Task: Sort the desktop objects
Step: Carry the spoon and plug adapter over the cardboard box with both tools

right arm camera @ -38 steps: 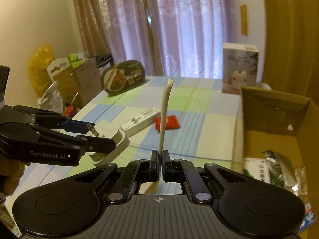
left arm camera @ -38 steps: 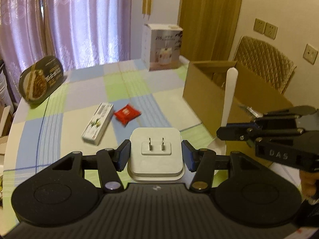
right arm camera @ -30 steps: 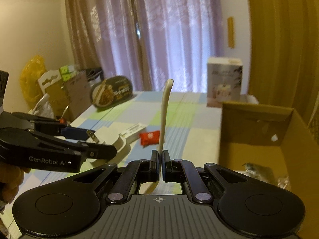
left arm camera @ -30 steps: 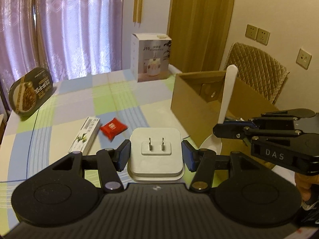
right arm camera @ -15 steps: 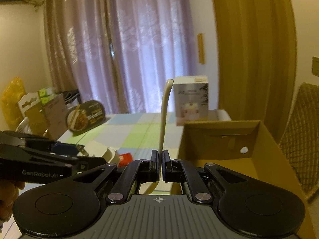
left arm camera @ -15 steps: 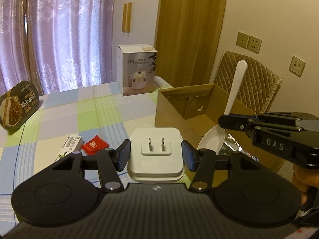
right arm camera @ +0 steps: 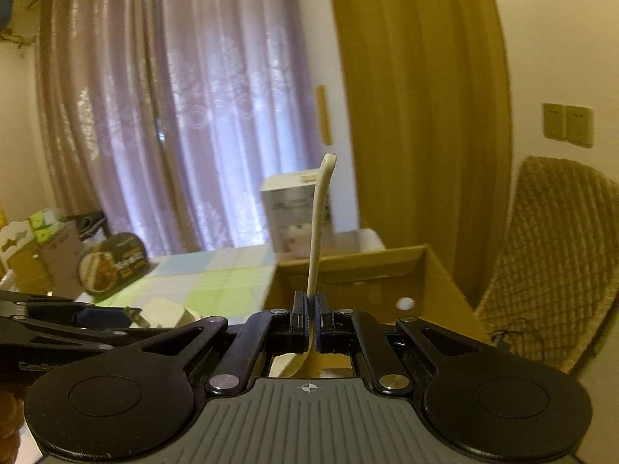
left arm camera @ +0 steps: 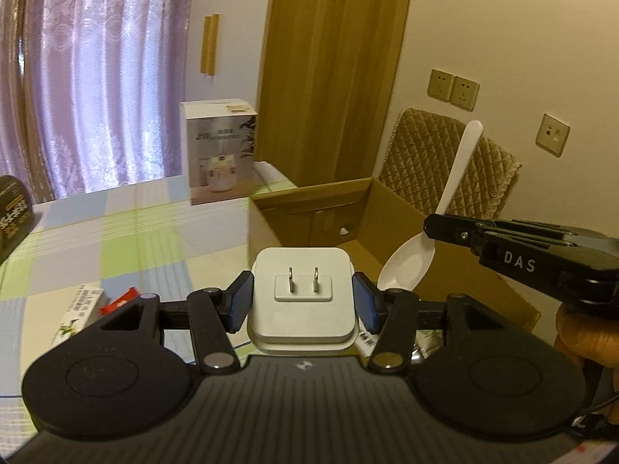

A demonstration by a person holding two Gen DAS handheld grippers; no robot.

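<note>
Both grippers have swung right since 0.5 s ago: cardboard box now sits straight ahead, checked cloth mostly off to the left.

Largest first: 1 desk w/ checked cloth; 1 chair, quilted cover, behind the box; 1 open cardboard box at desk's right side; 1 white carton upright at the far edge.

2 grippers. Left gripper: jaws part-open, clamped on the sides of 1 white plug adapter, 2 prongs facing the camera, held up near the box's near wall. Right gripper: jaws nearly closed, pinching 1 white spoon at the neck, handle up, bowl down, over the box opening.

Small stuff on the desk, left: 1 slim white packet, 1 red sachet just beside it.
</note>
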